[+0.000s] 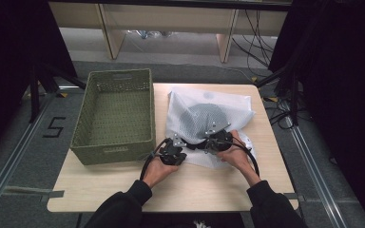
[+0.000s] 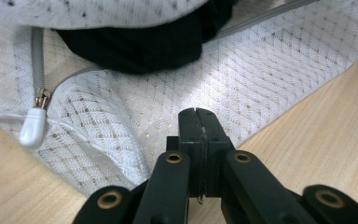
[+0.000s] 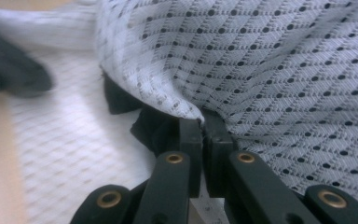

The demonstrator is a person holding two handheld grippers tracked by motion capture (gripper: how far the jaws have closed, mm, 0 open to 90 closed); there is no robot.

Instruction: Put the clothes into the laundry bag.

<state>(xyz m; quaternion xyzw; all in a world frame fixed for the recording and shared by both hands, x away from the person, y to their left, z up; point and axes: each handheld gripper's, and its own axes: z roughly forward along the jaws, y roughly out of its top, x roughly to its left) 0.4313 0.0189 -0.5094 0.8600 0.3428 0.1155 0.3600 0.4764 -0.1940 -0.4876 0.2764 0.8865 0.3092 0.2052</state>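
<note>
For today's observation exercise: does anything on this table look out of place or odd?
Yes: the white mesh zip bag lies crumpled, its grey zipper open, and a black garment bulges out. The woven green basket sits square.

White dotted mesh bag (dark contents), olive basket.

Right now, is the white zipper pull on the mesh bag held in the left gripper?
No: in the left gripper view the white zipper pull lies free on the mesh bag, off to the side of the left gripper.
</note>
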